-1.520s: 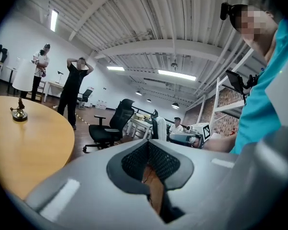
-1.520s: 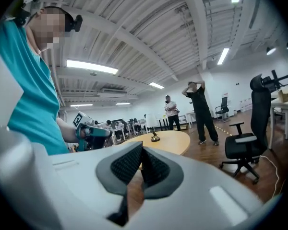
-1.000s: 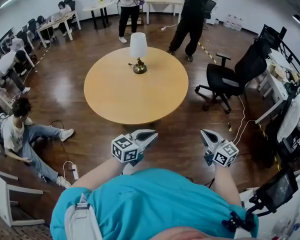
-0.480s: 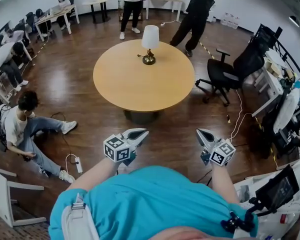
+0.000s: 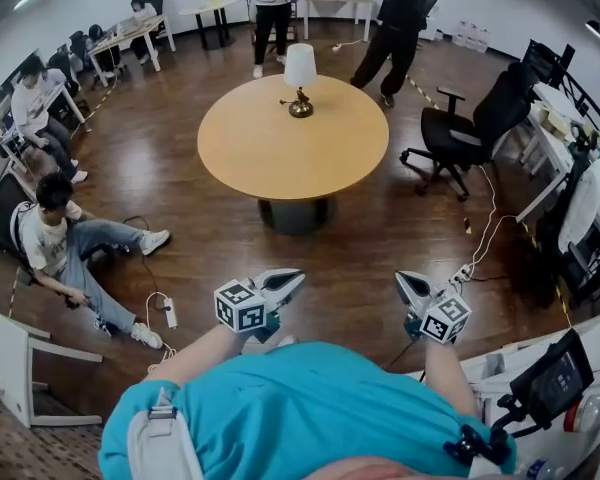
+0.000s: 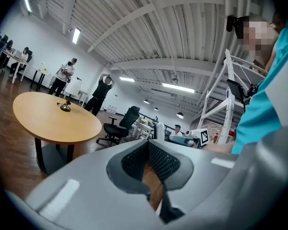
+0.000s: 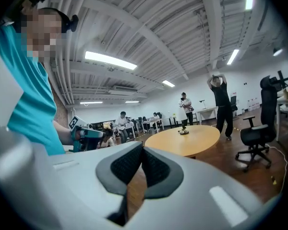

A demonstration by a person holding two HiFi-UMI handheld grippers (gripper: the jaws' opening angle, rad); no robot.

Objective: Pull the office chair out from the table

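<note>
The black office chair (image 5: 460,133) stands on the wood floor at the right, between the round wooden table (image 5: 293,138) and a desk along the right wall. It also shows in the left gripper view (image 6: 121,126) and the right gripper view (image 7: 258,121). My left gripper (image 5: 295,280) and right gripper (image 5: 408,283) are held level in front of my body, well short of the table and far from the chair. Both are shut with nothing between the pads, as the left gripper (image 6: 149,150) and right gripper (image 7: 142,159) show in their own views.
A lamp (image 5: 300,73) stands on the table. A person sits on the floor at the left (image 5: 55,238) beside a power strip (image 5: 168,313). Two people stand beyond the table (image 5: 395,18). A cable (image 5: 480,238) trails over the floor at the right. Desks line the right edge (image 5: 550,168).
The table, lamp and chair have drawn further away and up in the head view as I backed off. Both grippers keep their place in front of me, still shut.
</note>
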